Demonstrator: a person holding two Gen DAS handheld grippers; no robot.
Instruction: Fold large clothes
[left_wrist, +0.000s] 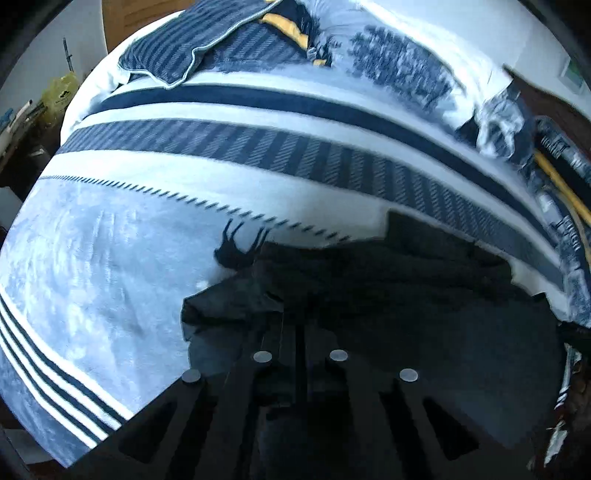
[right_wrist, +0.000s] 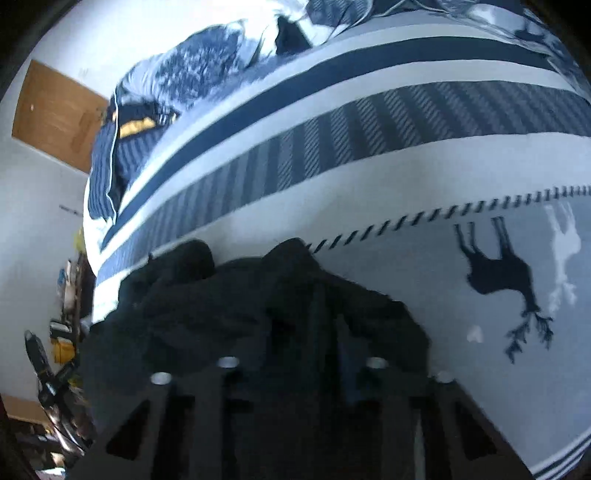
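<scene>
A large dark garment (left_wrist: 388, 280) lies bunched on a blue-and-white bedspread (left_wrist: 184, 206). In the left wrist view my left gripper (left_wrist: 299, 328) is shut on the dark garment, its black fingers close together with cloth pinched between them. In the right wrist view the same dark garment (right_wrist: 221, 302) is heaped right in front of my right gripper (right_wrist: 306, 332), whose dark fingers are buried in the cloth. The jaws look closed on a fold of it, though the fingertips are hard to tell from the fabric.
The bedspread (right_wrist: 369, 184) has navy stripes and a dark moose print (right_wrist: 498, 273). Striped pillows (left_wrist: 192, 48) and rumpled bedding lie at the head of the bed. A wooden door (right_wrist: 55, 114) and floor clutter (right_wrist: 59, 362) are on the left of the right wrist view.
</scene>
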